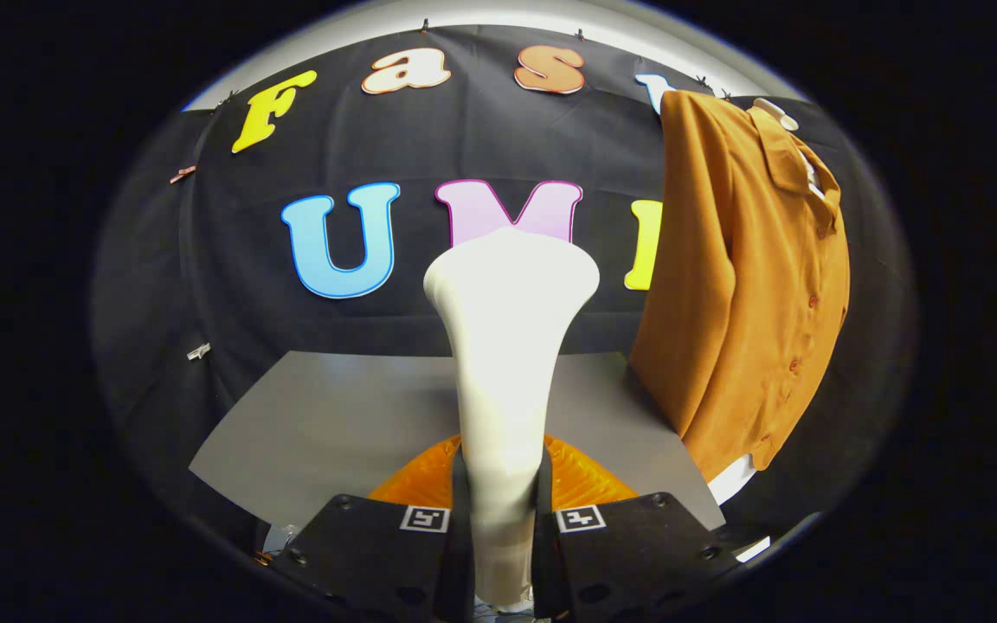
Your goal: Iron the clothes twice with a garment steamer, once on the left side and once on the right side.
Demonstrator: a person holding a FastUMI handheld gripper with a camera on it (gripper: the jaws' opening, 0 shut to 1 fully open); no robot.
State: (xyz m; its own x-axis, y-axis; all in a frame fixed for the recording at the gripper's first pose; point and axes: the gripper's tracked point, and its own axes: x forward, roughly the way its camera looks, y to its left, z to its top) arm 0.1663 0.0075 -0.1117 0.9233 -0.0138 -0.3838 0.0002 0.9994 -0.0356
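White plastic filled the middle of the frame: the garment steamer (507, 346) stood upright between the jaws, its narrow handle clamped by both fingers at the bottom centre and its wide flat head flaring out at the top, level with the middle of the booth wall; the gripper (500, 528) was therefore clenched on the steamer's handle, with no gap showing on either side of it. An orange ribbed part (585, 480) showed just behind the handle, low in the frame, though what it belonged to I could not tell. The mustard-orange shirt (749, 285) hung at the right of the frame, from the upper right down to the lower right, on a white hanger (777, 112), its buttoned front turned partly away to the right; the steamer head was well apart from the cloth, off to its left. A grey surface (334, 433) lay below, beyond the fingers.

Judging by this, the step in hand was the carry: the steamer was gripped and lifted, but neither pass over the shirt had begun. The next move would call for swinging the steamer rightward and turning its head to face the cloth, bringing it up near the collar on one side of the button line, then drawing it down along that side; the grip would need to stay firm so the tall body would not tilt.
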